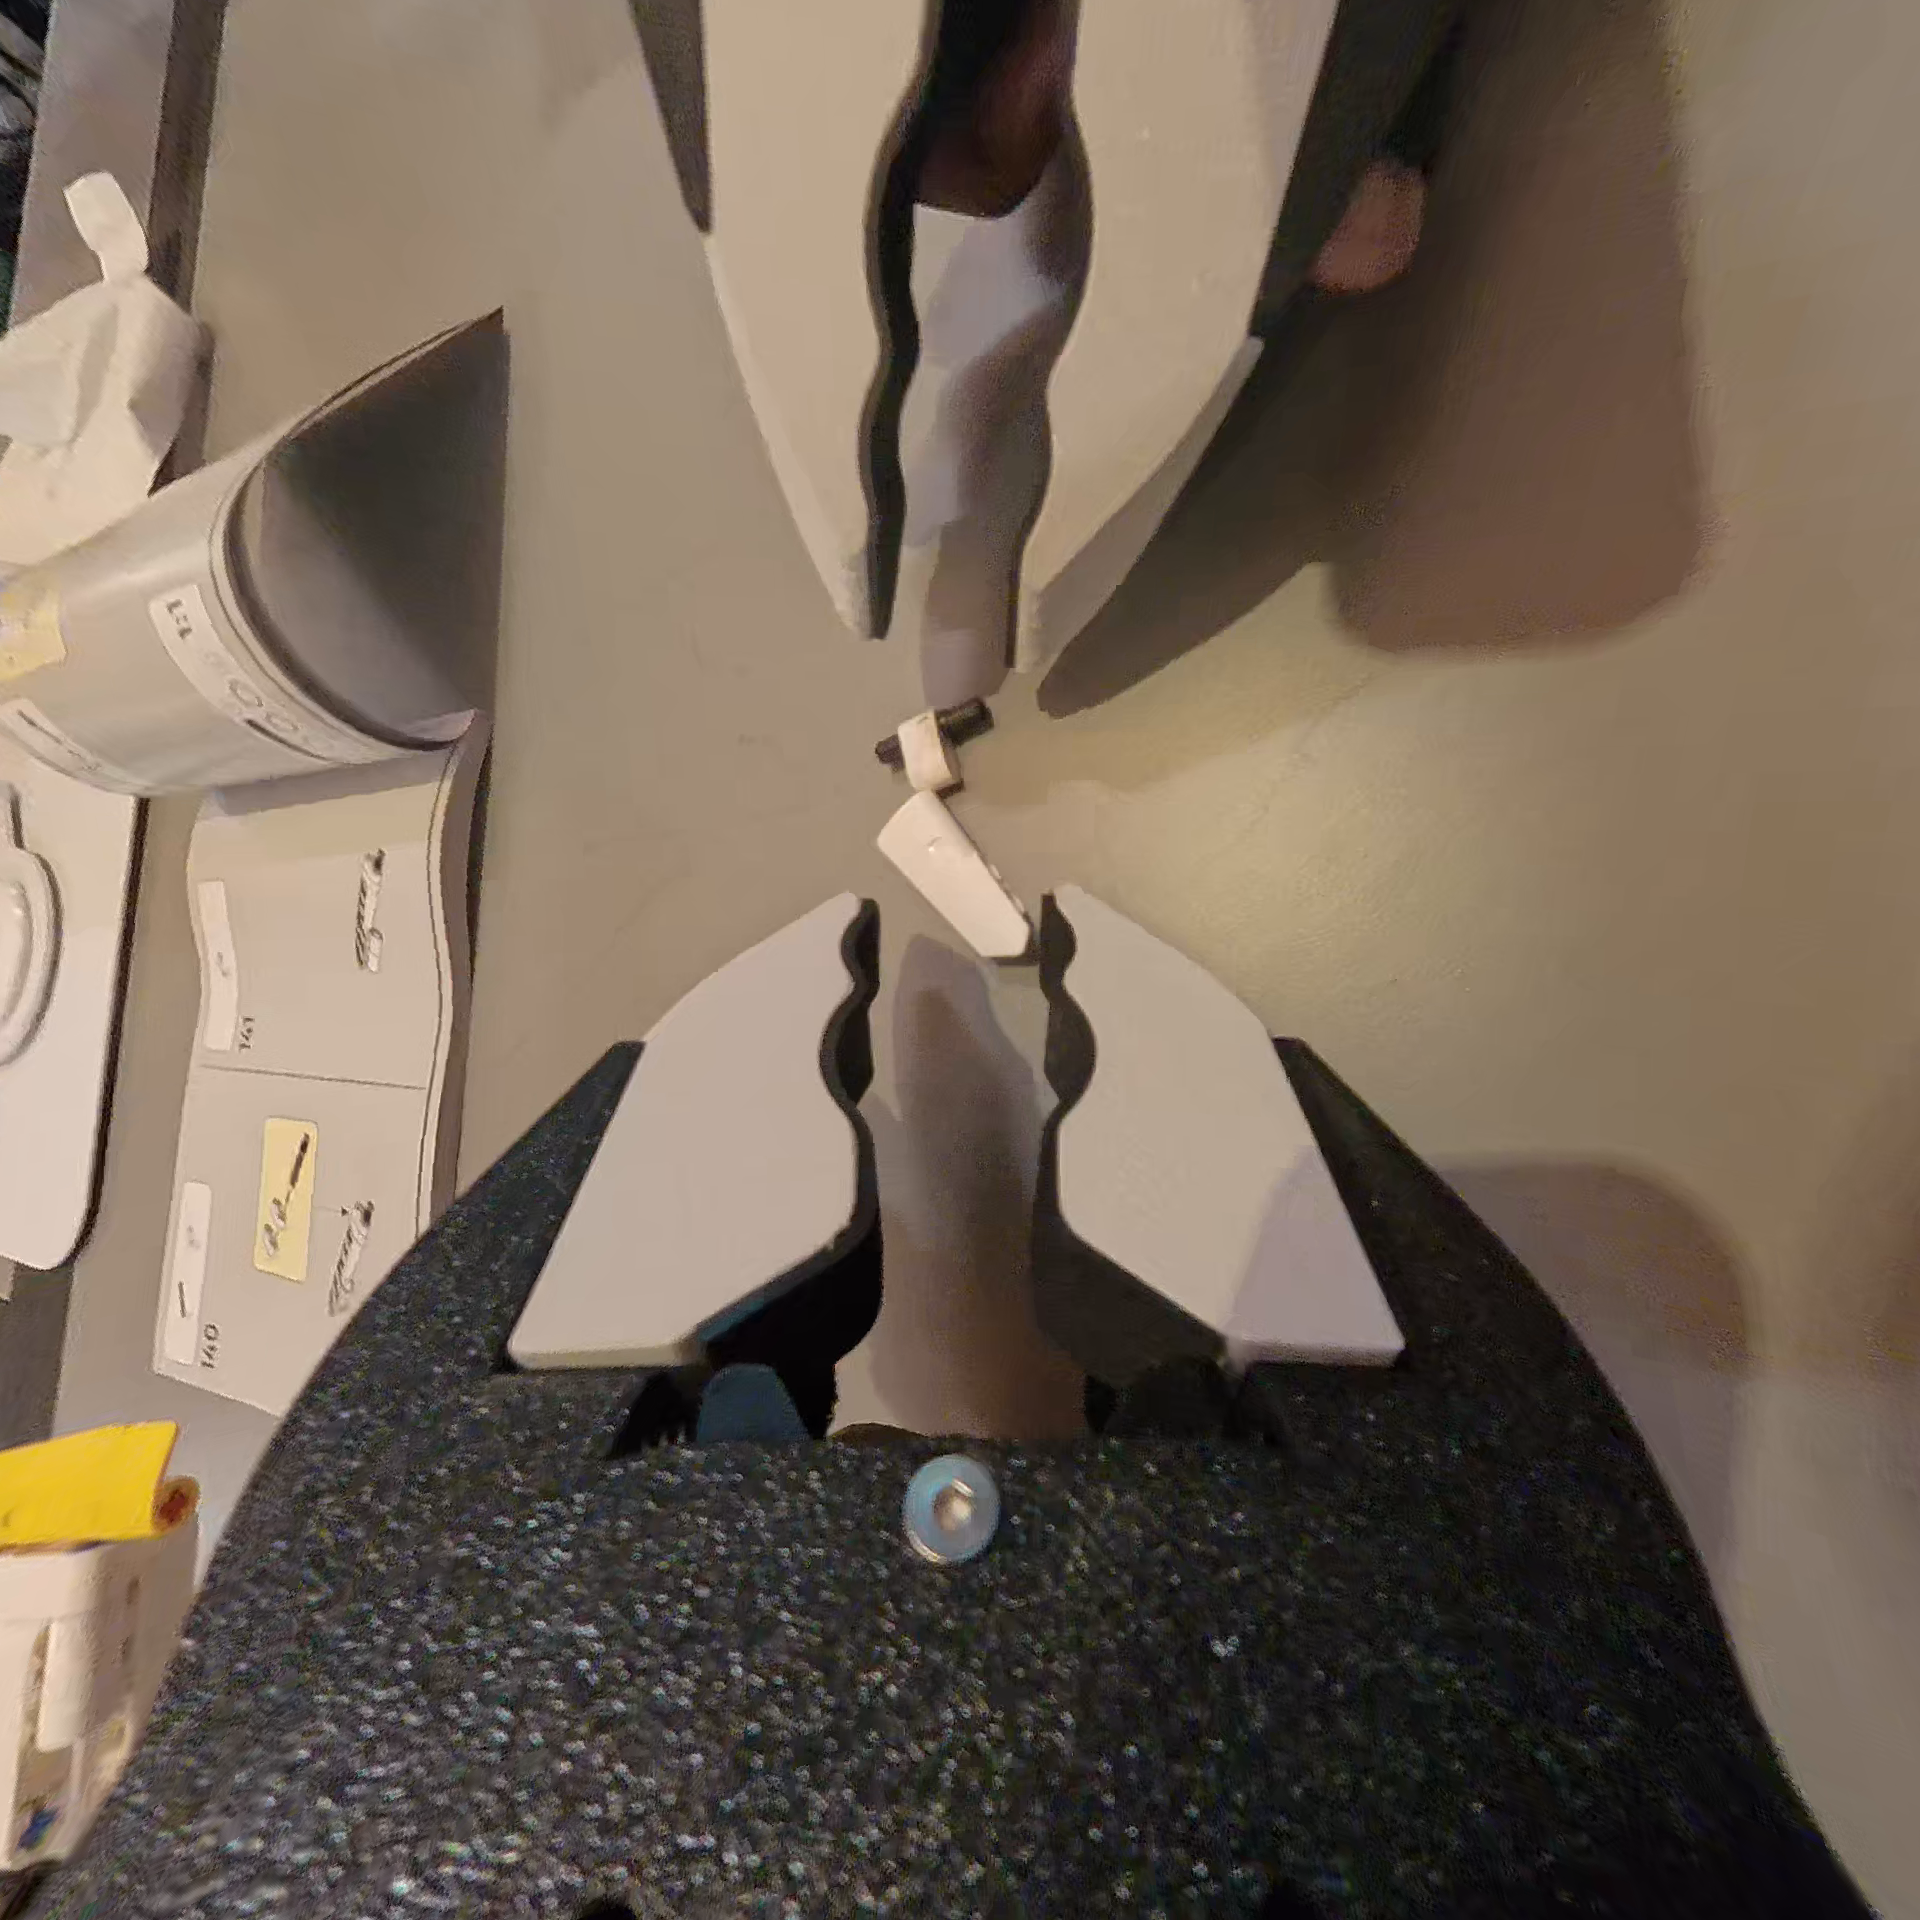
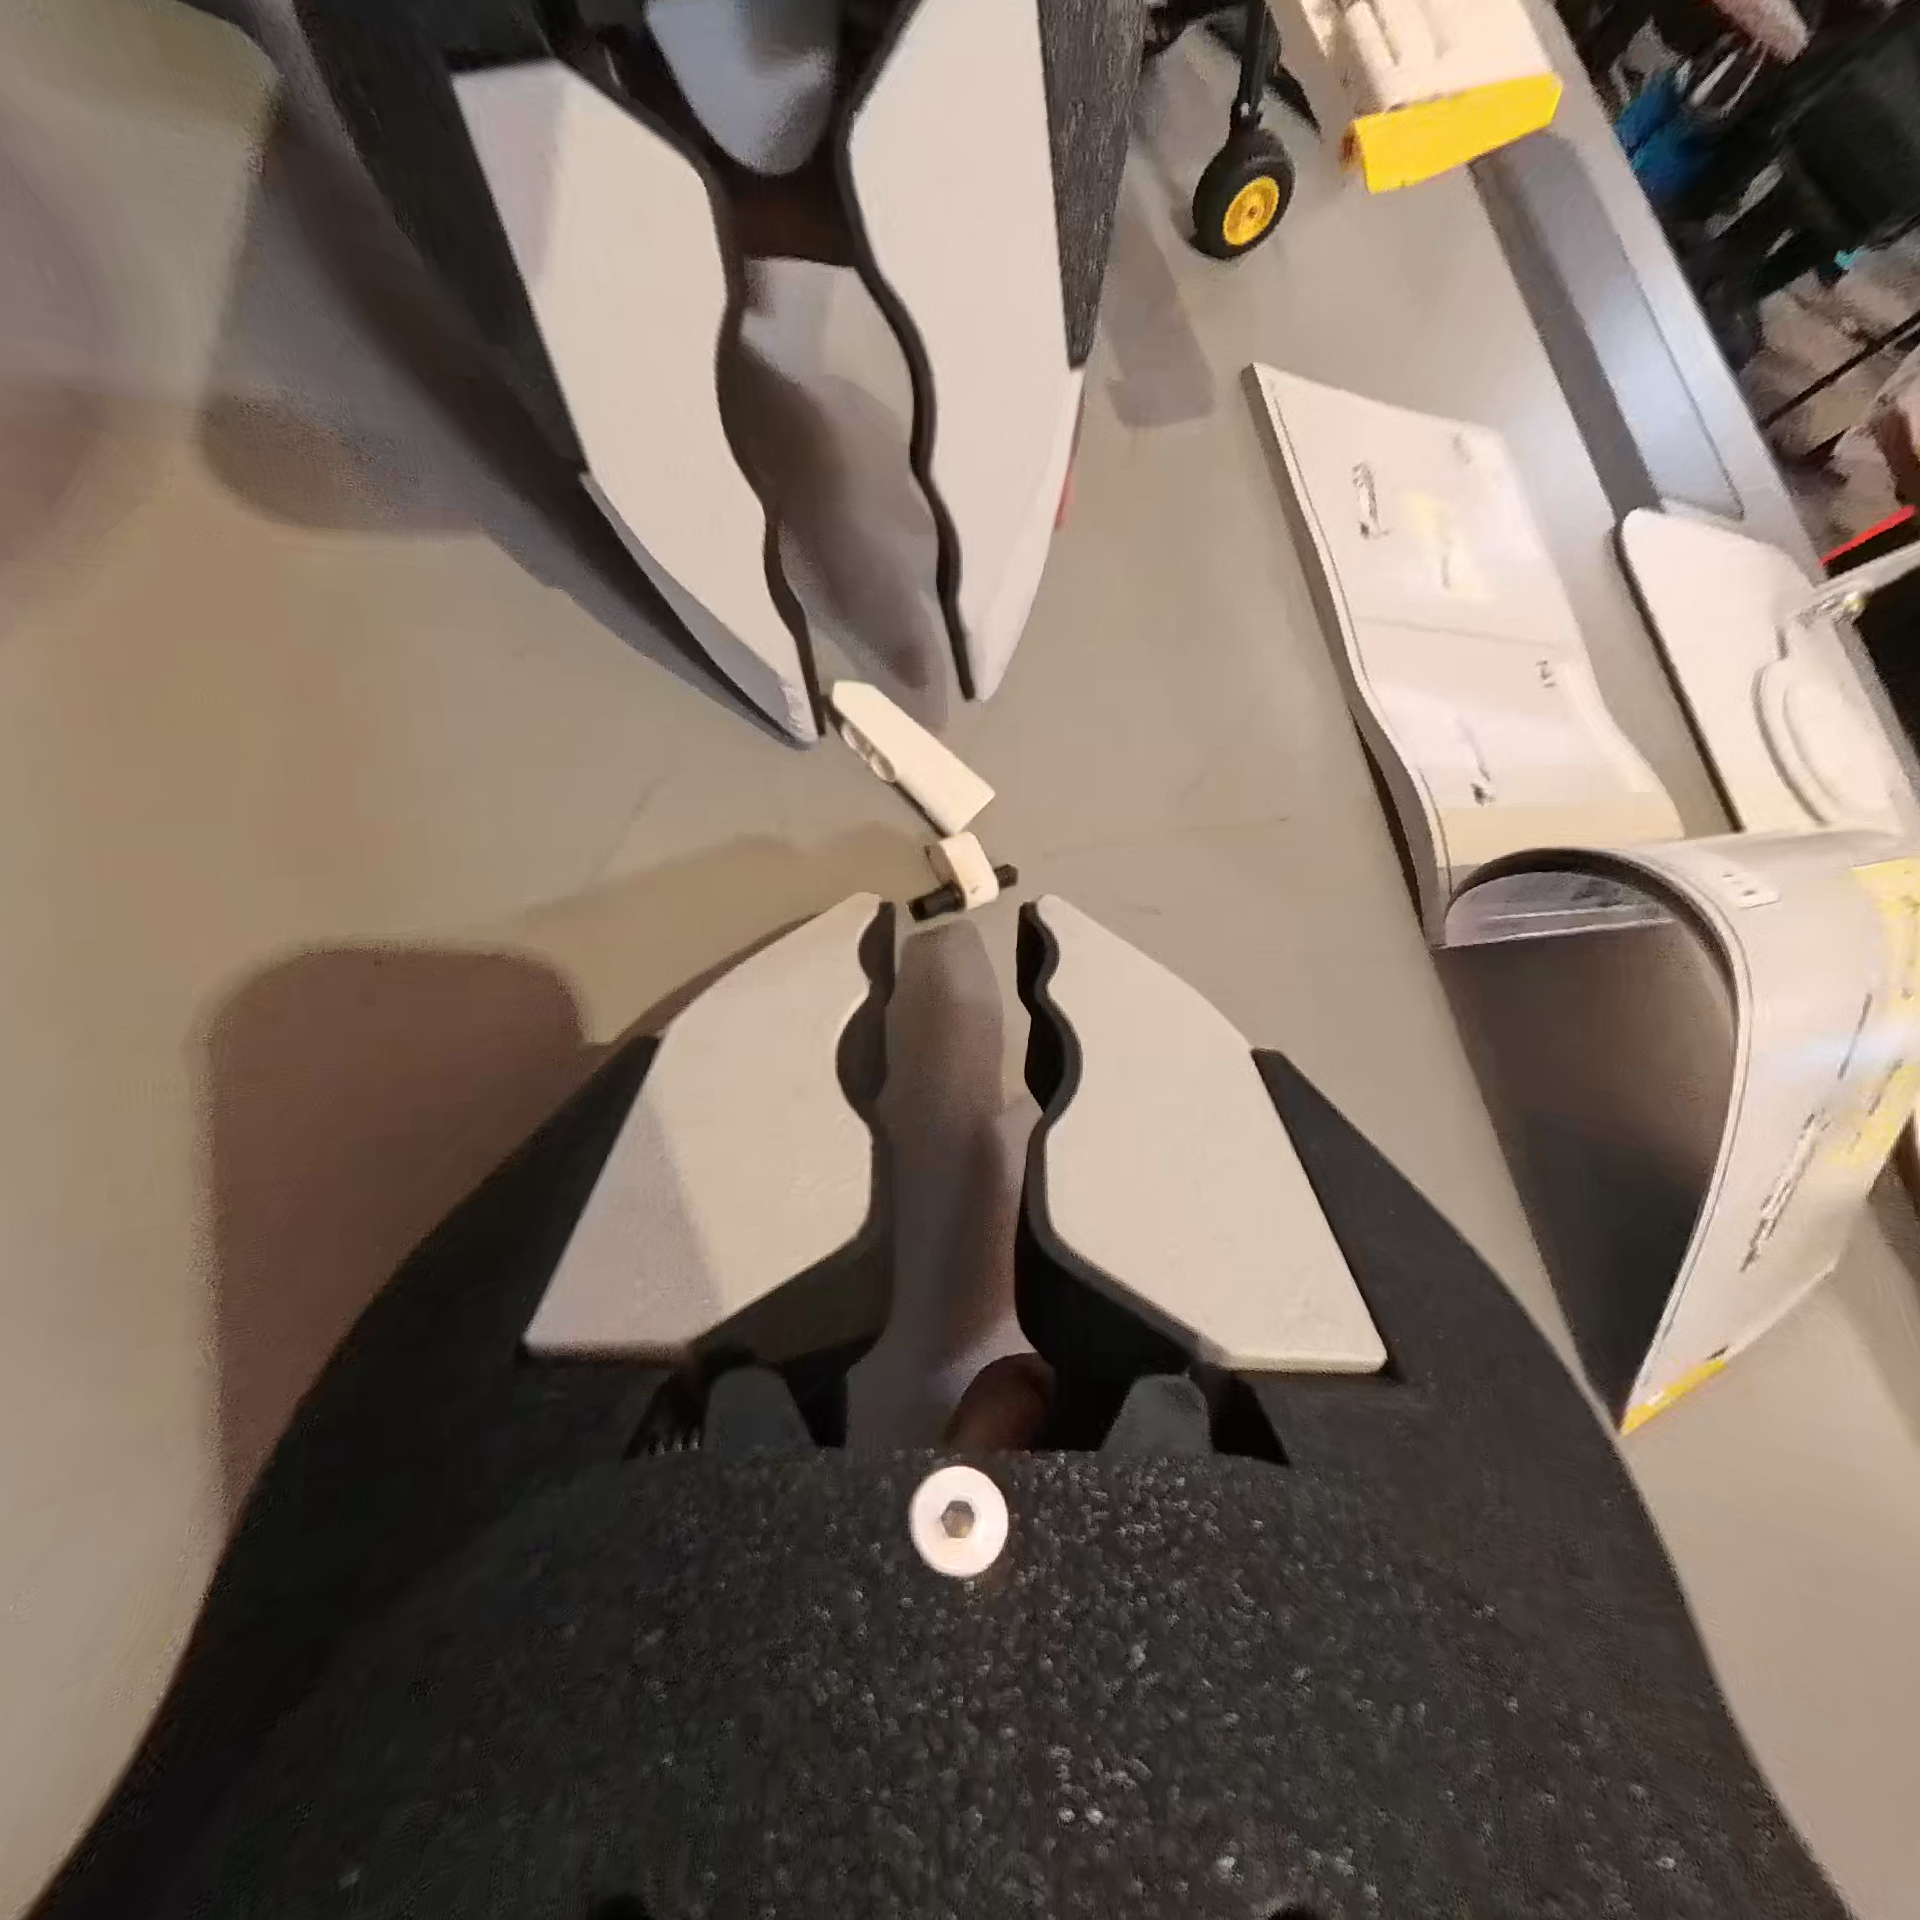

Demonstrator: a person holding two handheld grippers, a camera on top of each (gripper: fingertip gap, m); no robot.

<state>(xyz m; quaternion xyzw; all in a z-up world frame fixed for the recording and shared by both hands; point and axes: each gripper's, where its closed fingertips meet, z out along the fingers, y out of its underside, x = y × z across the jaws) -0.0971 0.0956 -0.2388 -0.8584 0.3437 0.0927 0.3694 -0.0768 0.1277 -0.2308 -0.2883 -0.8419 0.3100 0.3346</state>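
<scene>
A long white curved piece point(image 1: 951, 888) and a small white piece with a black pin through it point(image 1: 930, 743) sit on the grey table point(image 1: 1351, 935), end to end, between the two grippers. My left gripper point(image 1: 956, 909) is open. The long piece's near end touches its right fingertip point(image 1: 1060, 925), and the other fingertip stands apart. My right gripper point(image 1: 951, 644) comes in from the far side, open, its tips just short of the pin piece. In the right wrist view the pin piece point(image 2: 961, 868) lies just ahead of my right gripper point(image 2: 956, 914), with the long piece point(image 2: 909, 758) and left gripper point(image 2: 883, 707) beyond.
An open instruction booklet point(image 1: 312, 1039) with a curled page point(image 1: 343, 540) lies at the left; it is at the right in the right wrist view point(image 2: 1455, 644). A yellow box point(image 1: 83, 1475), crumpled white bags point(image 1: 73, 364) and a black-and-yellow wheel point(image 2: 1242, 192) lie around the edges. There is about 5 centimeters between the tips of the two grippers.
</scene>
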